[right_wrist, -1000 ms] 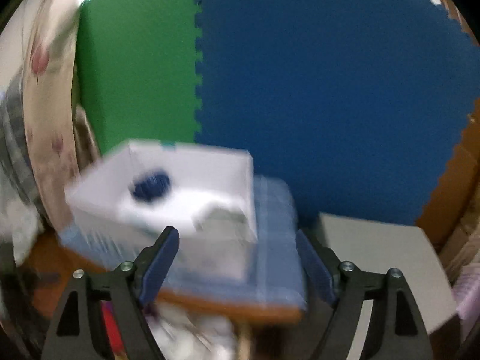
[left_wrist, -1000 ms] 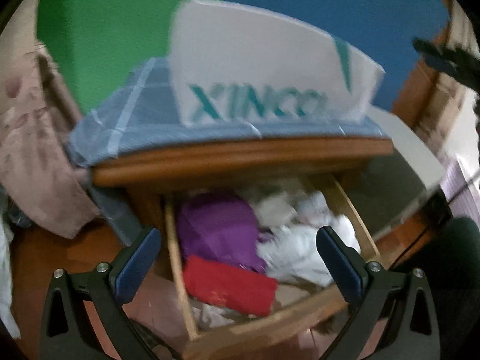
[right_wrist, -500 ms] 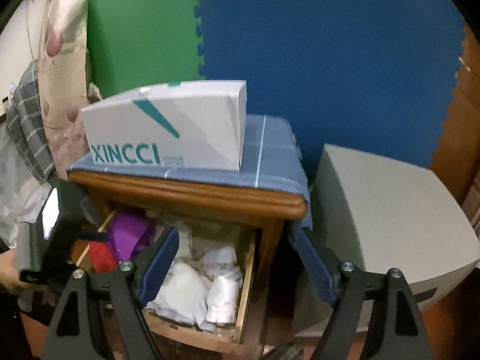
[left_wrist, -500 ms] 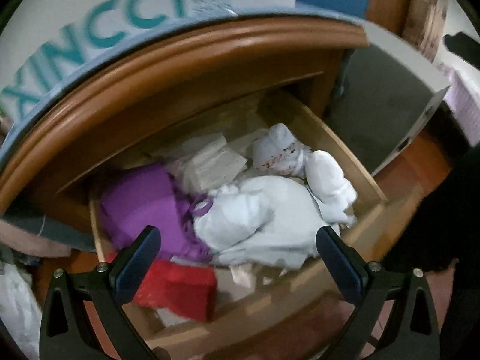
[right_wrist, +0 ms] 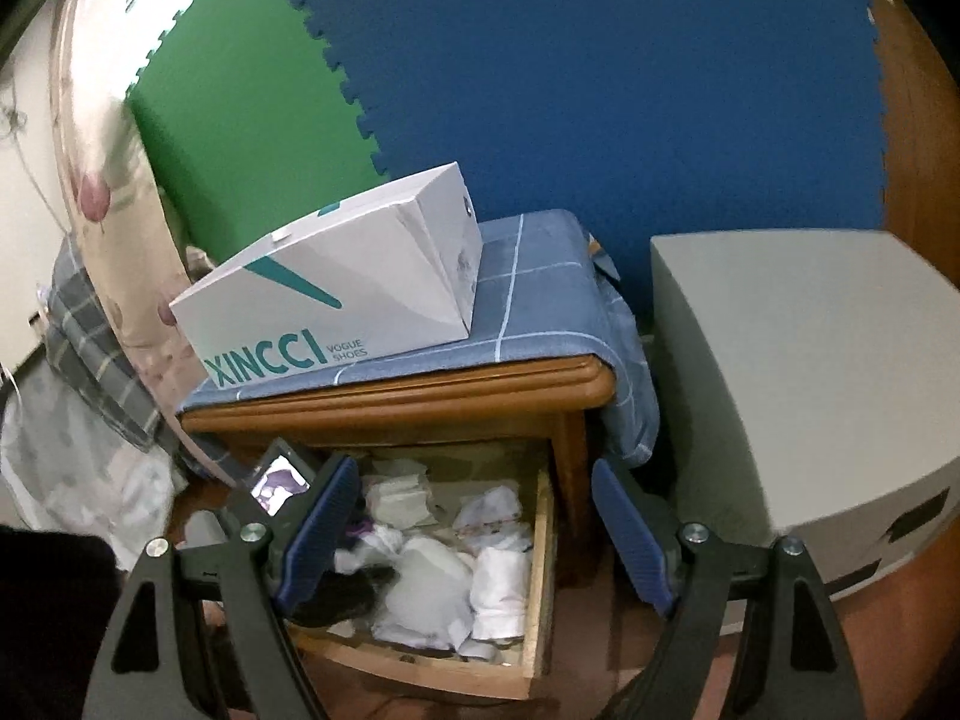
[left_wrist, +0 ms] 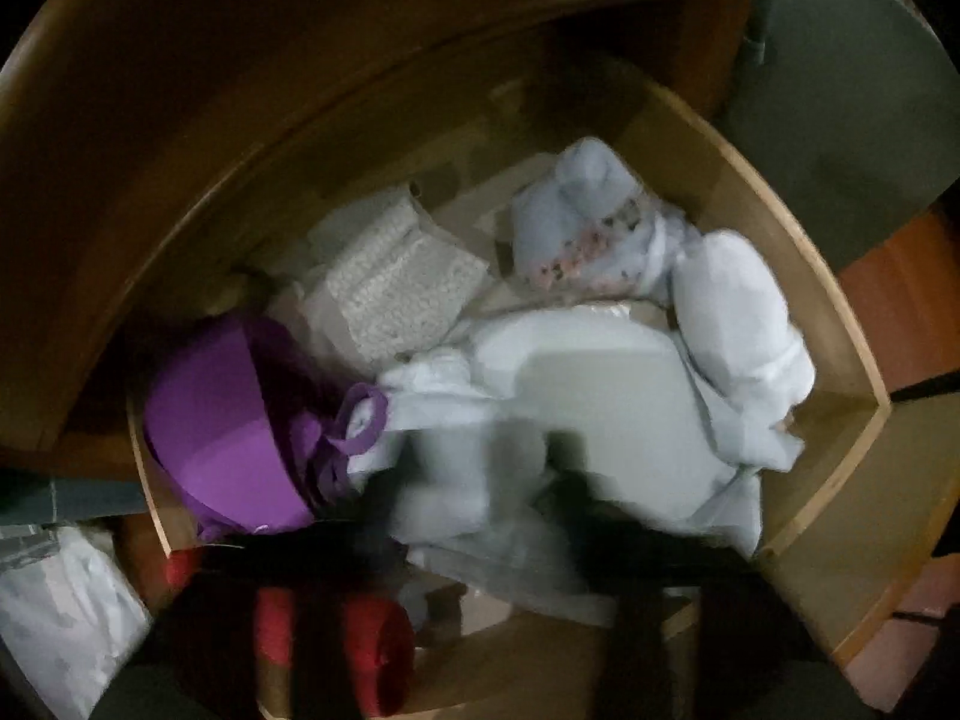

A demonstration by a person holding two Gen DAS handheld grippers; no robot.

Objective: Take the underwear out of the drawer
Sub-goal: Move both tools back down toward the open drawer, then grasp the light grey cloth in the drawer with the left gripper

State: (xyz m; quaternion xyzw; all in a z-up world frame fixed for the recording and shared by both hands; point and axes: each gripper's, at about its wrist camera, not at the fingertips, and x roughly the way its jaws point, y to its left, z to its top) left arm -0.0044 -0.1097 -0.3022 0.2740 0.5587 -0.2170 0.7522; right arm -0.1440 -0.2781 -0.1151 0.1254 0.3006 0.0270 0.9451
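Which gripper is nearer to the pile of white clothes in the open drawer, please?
Left. The left gripper is down in the drawer, at the white clothes; the right gripper hangs open above, in front.

The right gripper (right_wrist: 474, 534) has two black, triangular-cutout arms, each tipped with a long blue pad (right_wrist: 321, 531) and fastened by silver screws (right_wrist: 695, 534). The left gripper (left_wrist: 516, 498) shows only as dark, blurred shapes; in the right wrist view its body carries a small lit screen (right_wrist: 279, 483).
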